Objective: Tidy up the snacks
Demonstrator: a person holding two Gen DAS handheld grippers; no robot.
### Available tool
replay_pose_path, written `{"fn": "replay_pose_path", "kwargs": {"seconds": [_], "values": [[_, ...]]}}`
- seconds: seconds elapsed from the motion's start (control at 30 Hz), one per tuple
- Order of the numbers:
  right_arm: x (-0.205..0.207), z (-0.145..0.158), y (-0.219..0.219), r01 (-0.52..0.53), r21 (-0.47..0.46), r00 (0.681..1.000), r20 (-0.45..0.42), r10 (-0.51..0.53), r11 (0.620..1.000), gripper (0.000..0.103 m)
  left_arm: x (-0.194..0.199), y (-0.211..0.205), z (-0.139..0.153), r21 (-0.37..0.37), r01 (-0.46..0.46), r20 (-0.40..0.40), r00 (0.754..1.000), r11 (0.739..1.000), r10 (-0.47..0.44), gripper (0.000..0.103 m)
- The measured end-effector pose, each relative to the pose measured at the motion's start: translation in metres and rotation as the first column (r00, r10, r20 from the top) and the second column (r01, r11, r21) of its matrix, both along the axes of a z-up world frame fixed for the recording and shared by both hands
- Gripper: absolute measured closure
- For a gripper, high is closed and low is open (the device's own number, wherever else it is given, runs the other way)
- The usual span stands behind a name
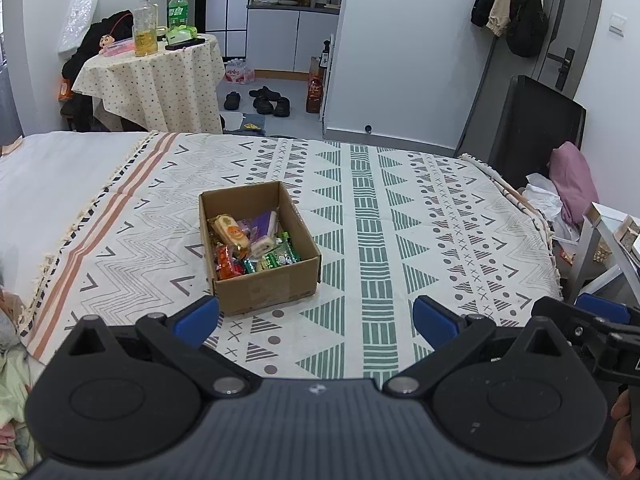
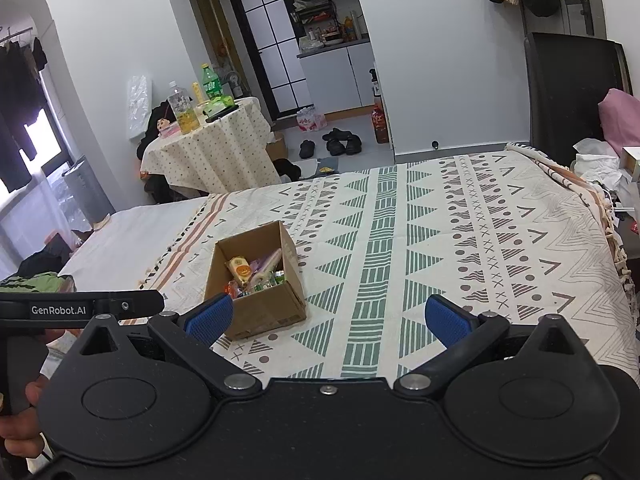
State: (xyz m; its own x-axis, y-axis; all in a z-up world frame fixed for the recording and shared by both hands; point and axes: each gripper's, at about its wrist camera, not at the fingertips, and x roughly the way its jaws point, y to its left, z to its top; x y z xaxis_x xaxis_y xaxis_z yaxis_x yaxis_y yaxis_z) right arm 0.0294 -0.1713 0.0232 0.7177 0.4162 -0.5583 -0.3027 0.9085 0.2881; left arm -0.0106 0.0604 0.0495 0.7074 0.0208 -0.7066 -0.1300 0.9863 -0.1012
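An open cardboard box [image 1: 264,292] stands on the patterned bedspread [image 1: 400,220], holding several wrapped snacks [image 1: 252,244] in orange, purple, green and cream. My left gripper [image 1: 316,320] hovers just in front of the box, open, with nothing between its blue pads. In the right wrist view the same box [image 2: 264,312] sits ahead and to the left, with the snacks [image 2: 256,274] inside. My right gripper [image 2: 330,322] is also open and empty, its left pad close to the box's near corner. The left gripper's body [image 2: 80,308] shows at the left edge.
A round table [image 1: 156,76] with a dotted cloth and bottles stands beyond the bed. Shoes [image 1: 264,100] lie on the floor near a kitchen nook. A dark panel [image 1: 540,120], pink cloth [image 1: 572,184] and clutter sit at the bed's right edge. Clothes lie at the left.
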Motion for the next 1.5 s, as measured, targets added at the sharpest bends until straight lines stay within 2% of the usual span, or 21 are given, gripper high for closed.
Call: {"fn": "replay_pose_path", "kwargs": {"seconds": [1.5], "values": [[-0.001, -0.006, 0.000, -0.011, -0.006, 1.000, -0.011, 0.010, 1.000, 0.000, -0.001, 0.003, -0.010, 0.007, 0.019, -0.008, 1.000, 1.000, -0.019, 0.000]]}}
